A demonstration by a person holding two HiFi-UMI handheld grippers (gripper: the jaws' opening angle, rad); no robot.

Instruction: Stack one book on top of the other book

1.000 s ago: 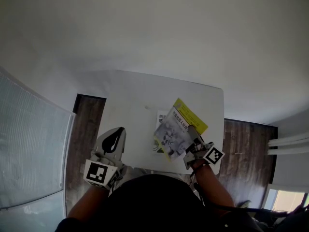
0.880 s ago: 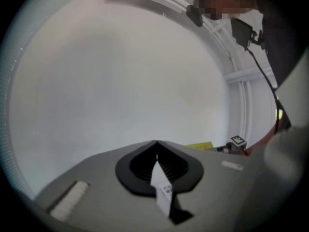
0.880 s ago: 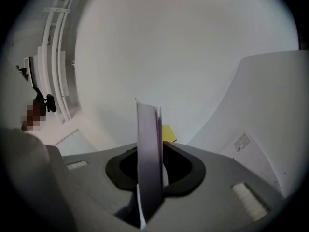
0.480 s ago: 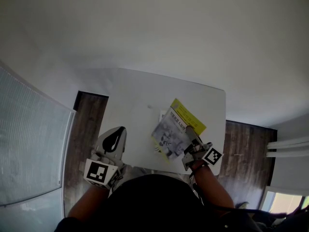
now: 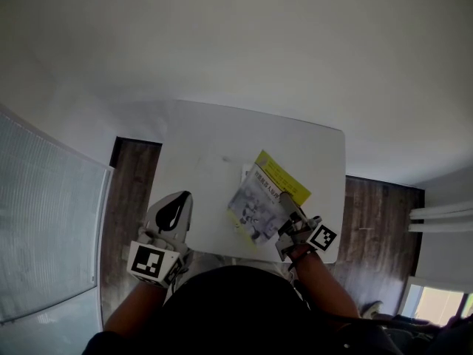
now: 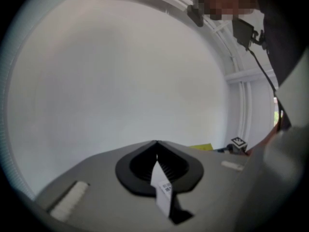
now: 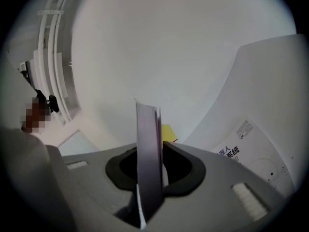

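Basically mid-transfer: the right tool (image 5: pixel 285 203) gripped the grey-and-yellow book (image 5: pixel 260 200) by its near edge, probably so the cover stayed flat and most of it hung out past the jaws, free to be set down on the other book. That second one, a white book (image 7: pixel 251 149) with dark print, lay flat on the white surface (image 5: pixel 199 143), partly under the held book, with only a strip showing in the head view. The right gripper view had the held book edge-on between the jaws, which were clamped on it and only a book's thickness apart. Whether it had touched the white book I couldn't tell; it looked just above it. The left tool (image 5: pixel 177 202) sat parked at the near left edge, well apart from both books, jaws together at the tips, with just a small white tab (image 6: pixel 161 190) in the slot.
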